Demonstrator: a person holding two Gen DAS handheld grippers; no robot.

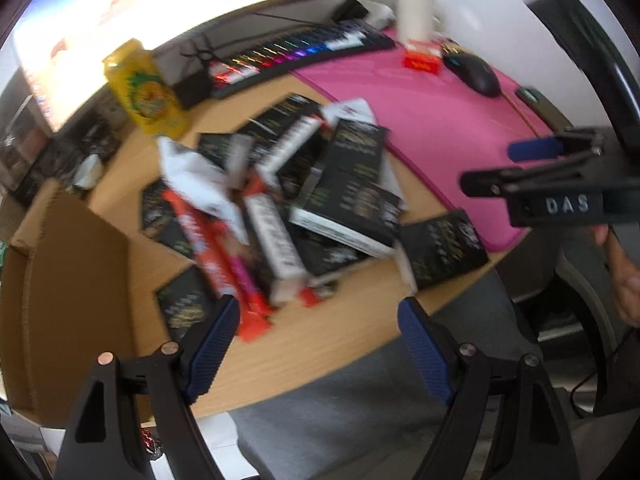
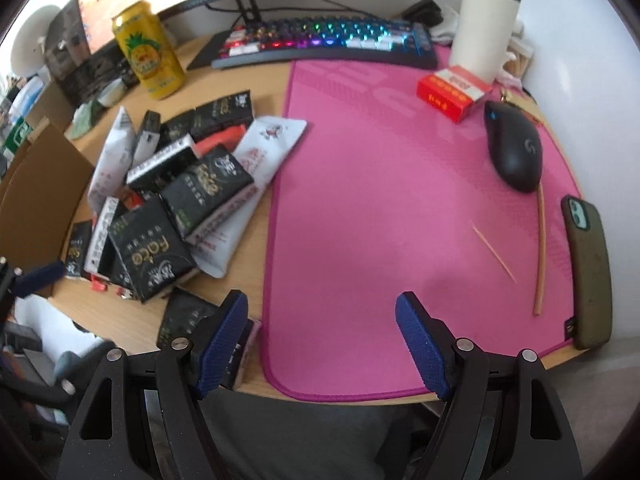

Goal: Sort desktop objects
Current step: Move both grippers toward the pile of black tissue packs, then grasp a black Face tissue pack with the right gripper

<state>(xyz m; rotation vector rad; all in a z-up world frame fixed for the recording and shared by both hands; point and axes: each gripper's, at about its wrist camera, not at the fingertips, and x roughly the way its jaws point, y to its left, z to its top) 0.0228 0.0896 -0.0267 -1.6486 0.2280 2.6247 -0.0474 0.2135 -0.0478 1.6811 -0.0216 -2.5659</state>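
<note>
both claws [image 1: 316, 316] [image 2: 320, 312] apart, empty; only rt view shows phone [image 2: 590, 272] beside pink mat [image 2: 380, 200].

One can [image 2: 149, 54], upper left; one tumbler [image 2: 489, 20], upper right; one keyboard [image 2: 332, 42], top centre; one mouse [image 2: 513, 148], right; one phone [image 2: 591, 270], right edge; one red box [image 2: 454, 90]; one toothpick [image 2: 494, 254]. Black packets [image 2: 148, 256] at left: too jumbled to count.
</note>
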